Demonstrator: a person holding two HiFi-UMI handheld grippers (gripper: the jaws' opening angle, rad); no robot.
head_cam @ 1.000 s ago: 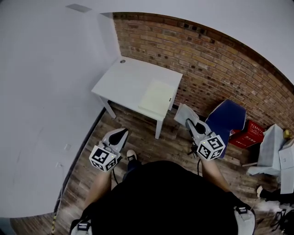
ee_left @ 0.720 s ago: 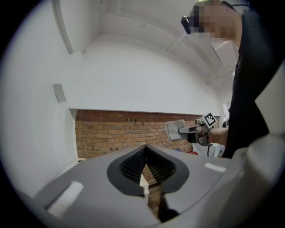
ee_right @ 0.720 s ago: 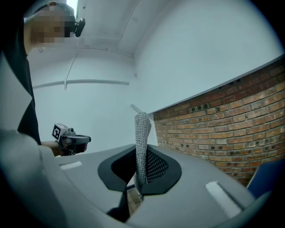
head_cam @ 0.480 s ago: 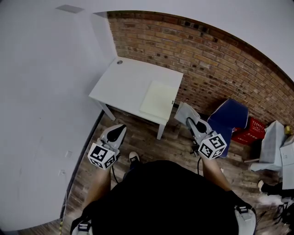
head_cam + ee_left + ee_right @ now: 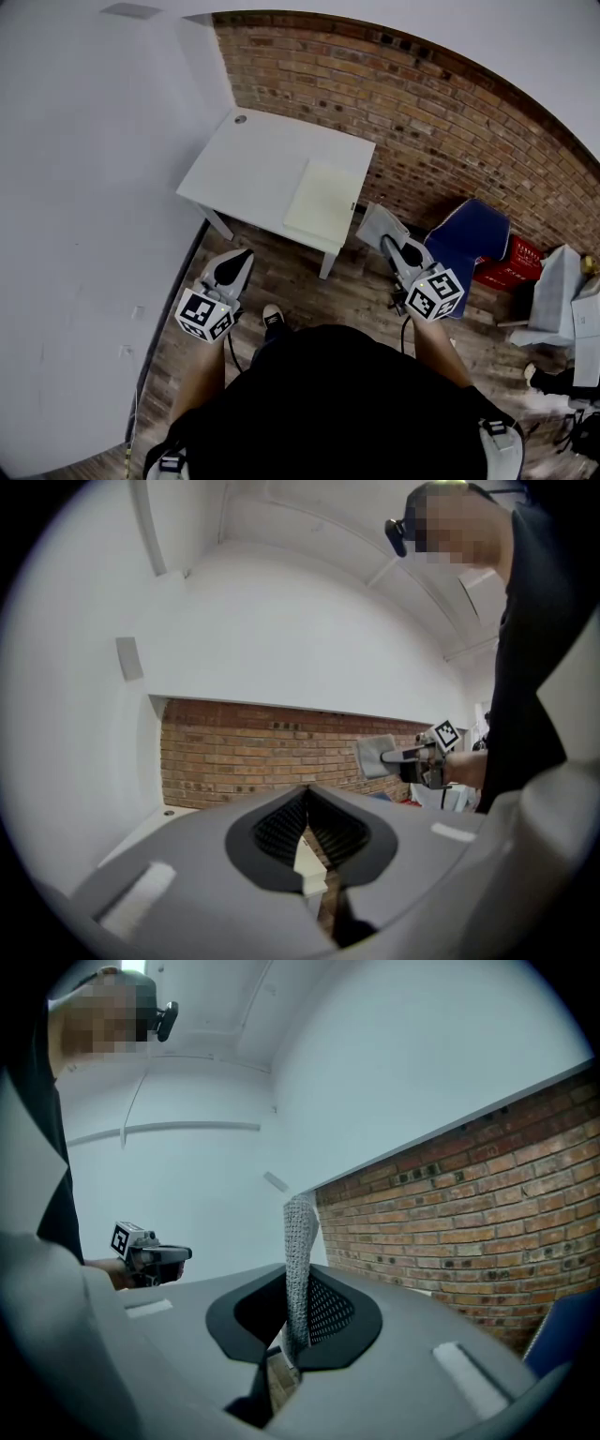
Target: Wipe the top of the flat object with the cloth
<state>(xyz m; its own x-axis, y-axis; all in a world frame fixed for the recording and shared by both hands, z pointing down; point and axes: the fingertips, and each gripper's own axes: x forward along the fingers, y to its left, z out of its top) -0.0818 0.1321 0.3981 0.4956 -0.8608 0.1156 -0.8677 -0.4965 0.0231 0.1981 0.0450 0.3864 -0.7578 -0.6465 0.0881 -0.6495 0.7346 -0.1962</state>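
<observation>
Table [image 5: 248, 169], flat pad [image 5: 323, 202] closer; brick wall [image 5: 441, 122] behind

A black top [image 5: 328, 403] is worn, and the forearms are left uncovered by it. White-and-black strap fittings [image 5: 170, 461] are seen at both shoulders. One shoe [image 5: 272, 316] is shown, dark with a white toe cap. A dark camera device [image 5: 398, 532] is carried on the head. The left gripper [image 5: 236, 262] and the right gripper [image 5: 386, 246] are built alike: a smooth grey shell tapered forward, with jaws lined by black ribbed pads. Each is topped at the rear by a marker cube [image 5: 204, 315] printed with black-and-white square patterns. A thin dark cable [image 5: 405, 336] is seen below the right cube.
</observation>
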